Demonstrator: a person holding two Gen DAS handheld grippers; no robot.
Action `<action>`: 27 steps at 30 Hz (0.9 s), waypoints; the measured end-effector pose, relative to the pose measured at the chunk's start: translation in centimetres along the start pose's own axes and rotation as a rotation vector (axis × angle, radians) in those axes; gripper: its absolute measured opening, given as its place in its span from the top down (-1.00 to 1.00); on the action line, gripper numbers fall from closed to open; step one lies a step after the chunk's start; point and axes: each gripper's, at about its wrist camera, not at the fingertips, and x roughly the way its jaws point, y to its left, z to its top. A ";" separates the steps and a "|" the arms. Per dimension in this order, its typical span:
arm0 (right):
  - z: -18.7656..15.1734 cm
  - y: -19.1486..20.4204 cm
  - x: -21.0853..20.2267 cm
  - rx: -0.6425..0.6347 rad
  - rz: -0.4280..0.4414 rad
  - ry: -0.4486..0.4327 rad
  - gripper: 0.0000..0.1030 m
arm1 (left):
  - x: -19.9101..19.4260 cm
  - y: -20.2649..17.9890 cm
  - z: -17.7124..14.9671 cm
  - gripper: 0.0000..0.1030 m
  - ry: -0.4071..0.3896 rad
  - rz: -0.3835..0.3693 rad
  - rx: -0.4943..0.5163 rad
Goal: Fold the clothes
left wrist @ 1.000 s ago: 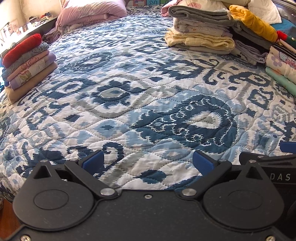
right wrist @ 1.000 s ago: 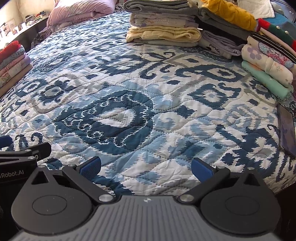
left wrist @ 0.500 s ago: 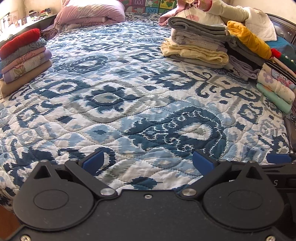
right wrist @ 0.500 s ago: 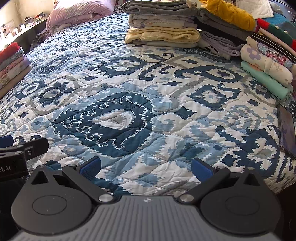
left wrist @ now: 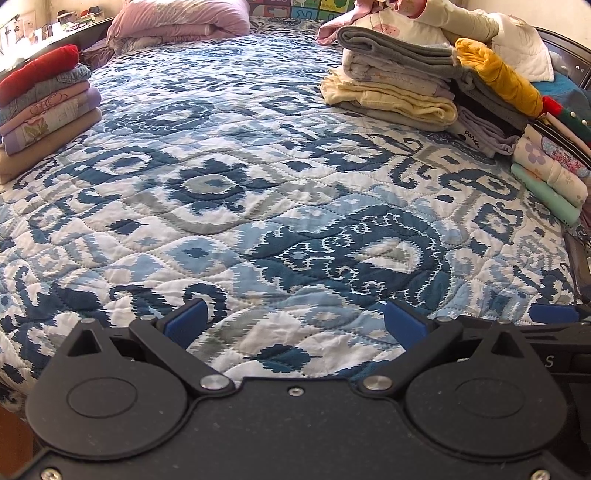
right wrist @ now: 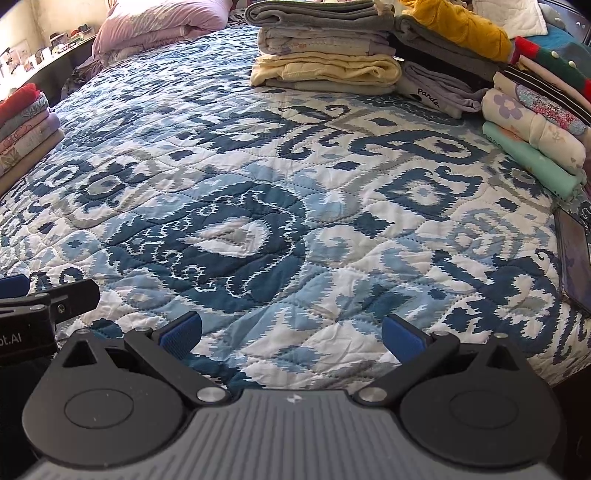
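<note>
My left gripper (left wrist: 293, 325) is open and empty above the near edge of the blue patterned quilt (left wrist: 258, 192). My right gripper (right wrist: 291, 332) is open and empty beside it, over the same quilt (right wrist: 258, 206). A stack of folded clothes (left wrist: 44, 107) with a red top lies at the far left. A heap of clothes (left wrist: 406, 88) with grey, cream and mustard pieces lies at the back right, and it also shows in the right wrist view (right wrist: 325, 51). Floral and mint folded pieces (right wrist: 535, 140) lie along the right edge.
A pink duvet and pillow (left wrist: 177, 22) lie at the head of the bed. A dark phone (right wrist: 574, 258) lies on the quilt's right edge. A shelf with small items (left wrist: 33, 33) runs along the left wall. The left gripper's body (right wrist: 33, 317) shows at the left.
The left gripper has tilted up and swung a little right, so the clothes piles sit lower in view. The right gripper has barely moved. Both stay open.
</note>
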 end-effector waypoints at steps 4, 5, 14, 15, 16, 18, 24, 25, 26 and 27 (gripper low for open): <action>-0.1 -0.2 0.0 -0.001 0.002 0.001 -0.99 | 0.0 0.0 0.0 -0.99 -0.003 -0.002 -0.002; -0.1 -0.2 0.0 -0.001 0.002 0.002 -1.00 | -0.1 0.0 0.0 -0.99 -0.007 0.000 0.000; 0.0 0.0 0.4 -0.006 0.001 0.007 -0.99 | 0.0 -0.1 0.2 -0.99 -0.020 0.006 0.016; 0.1 0.1 0.5 -0.007 0.000 0.010 -1.00 | -0.1 0.0 0.3 -0.99 -0.024 0.004 0.017; 0.1 0.1 0.6 -0.008 0.002 0.012 -1.00 | -0.1 0.0 0.3 -0.99 -0.029 0.002 0.018; 0.2 0.3 0.9 -0.012 0.008 0.018 -1.00 | -0.1 0.2 0.6 -0.99 -0.031 0.006 0.018; 0.7 1.5 1.6 -0.065 0.043 -0.001 -1.00 | -0.2 2.6 2.3 -0.99 -0.052 0.008 0.010; 0.9 1.8 1.7 -0.078 0.054 -0.011 -1.00 | -0.3 3.3 2.8 -0.99 -0.066 0.019 0.006; 1.2 2.0 1.8 -0.081 0.066 -0.022 -1.00 | -0.3 4.1 3.3 -0.99 -0.091 0.033 0.003; 1.5 2.2 1.9 -0.083 0.078 -0.032 -1.00 | -0.4 5.2 3.9 -0.99 -0.119 0.058 -0.009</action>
